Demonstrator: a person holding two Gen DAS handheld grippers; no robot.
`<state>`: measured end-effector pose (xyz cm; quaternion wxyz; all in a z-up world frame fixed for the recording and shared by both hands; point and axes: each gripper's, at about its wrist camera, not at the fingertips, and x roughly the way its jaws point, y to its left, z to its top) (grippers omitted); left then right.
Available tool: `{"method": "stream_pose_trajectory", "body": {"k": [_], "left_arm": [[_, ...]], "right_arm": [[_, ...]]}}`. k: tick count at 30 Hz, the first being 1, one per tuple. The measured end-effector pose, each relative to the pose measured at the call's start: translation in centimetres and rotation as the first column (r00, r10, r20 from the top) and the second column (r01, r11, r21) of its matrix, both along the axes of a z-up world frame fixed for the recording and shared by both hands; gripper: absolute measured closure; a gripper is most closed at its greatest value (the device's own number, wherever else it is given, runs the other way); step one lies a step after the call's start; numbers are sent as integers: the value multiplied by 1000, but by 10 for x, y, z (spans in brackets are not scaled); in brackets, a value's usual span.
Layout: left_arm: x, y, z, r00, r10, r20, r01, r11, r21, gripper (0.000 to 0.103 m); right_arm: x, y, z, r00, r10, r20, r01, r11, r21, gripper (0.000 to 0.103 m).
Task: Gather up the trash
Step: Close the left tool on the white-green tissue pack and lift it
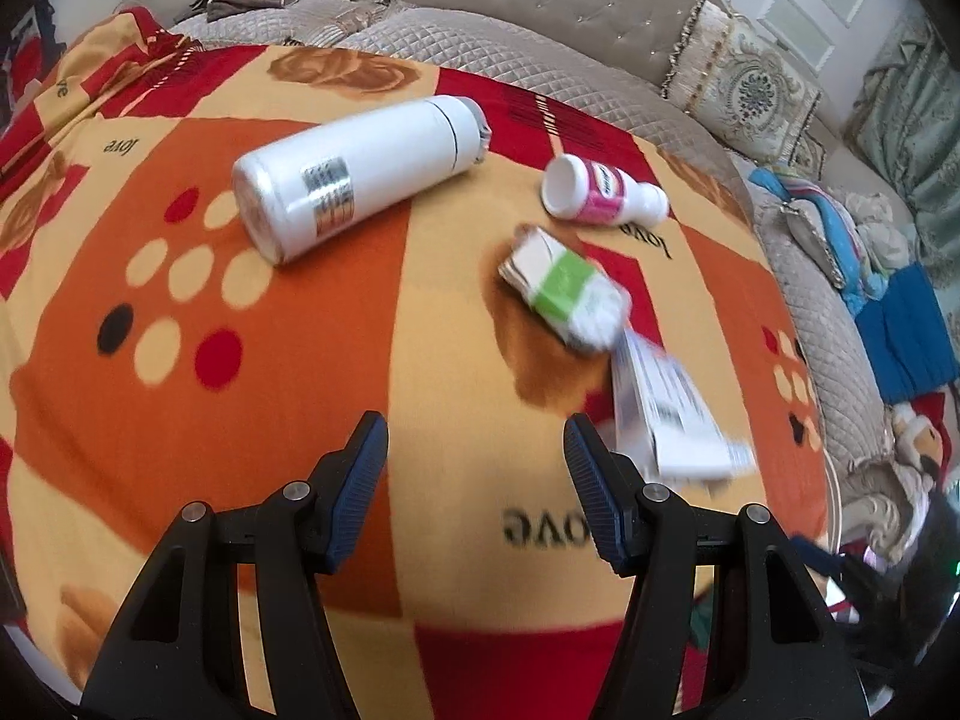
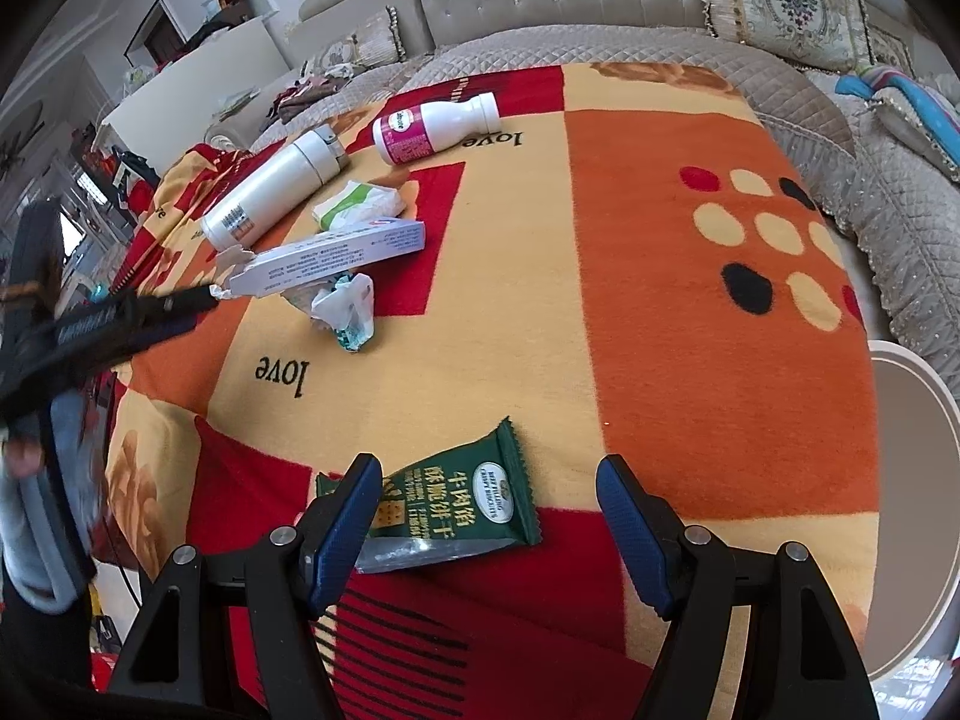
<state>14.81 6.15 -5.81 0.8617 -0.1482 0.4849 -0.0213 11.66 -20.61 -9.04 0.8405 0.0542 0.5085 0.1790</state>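
Trash lies on a patterned blanket (image 1: 180, 420). In the left wrist view I see a white flask (image 1: 354, 174), a small pink-labelled bottle (image 1: 606, 189), a green-and-white tissue pack (image 1: 570, 288) and a long white carton (image 1: 666, 414). My left gripper (image 1: 477, 450) is open and empty, just left of the carton. In the right wrist view my right gripper (image 2: 489, 492) is open above a green biscuit wrapper (image 2: 456, 498); its left finger overlaps the wrapper's left end. A crumpled white wrapper (image 2: 348, 309), the carton (image 2: 336, 255), the tissue pack (image 2: 357, 204), the flask (image 2: 270, 192) and the bottle (image 2: 432, 126) lie farther off. The left gripper (image 2: 204, 300) shows at the left.
A quilted beige sofa (image 1: 540, 18) with cushions wraps around the blanket's far side and right. Clothes and a blue item (image 1: 900, 330) lie on the sofa at right. A round white-rimmed object (image 2: 918, 510) stands at the right edge of the right wrist view.
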Motion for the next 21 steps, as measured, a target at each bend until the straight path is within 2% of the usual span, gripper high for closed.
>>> {"method": "stream_pose_trajectory", "body": {"k": [13,21], "left_arm": [[83,-27,-9,998,14,-54,-18,997,-73,41],[110,-35,-24,995,41,-93,-54,990,-133,39]], "right_arm": [[3,-16,3,1000,-16,2,16,1000,25,31],[5,-27,0,1000,-30,-5,30,999,37,31]]}}
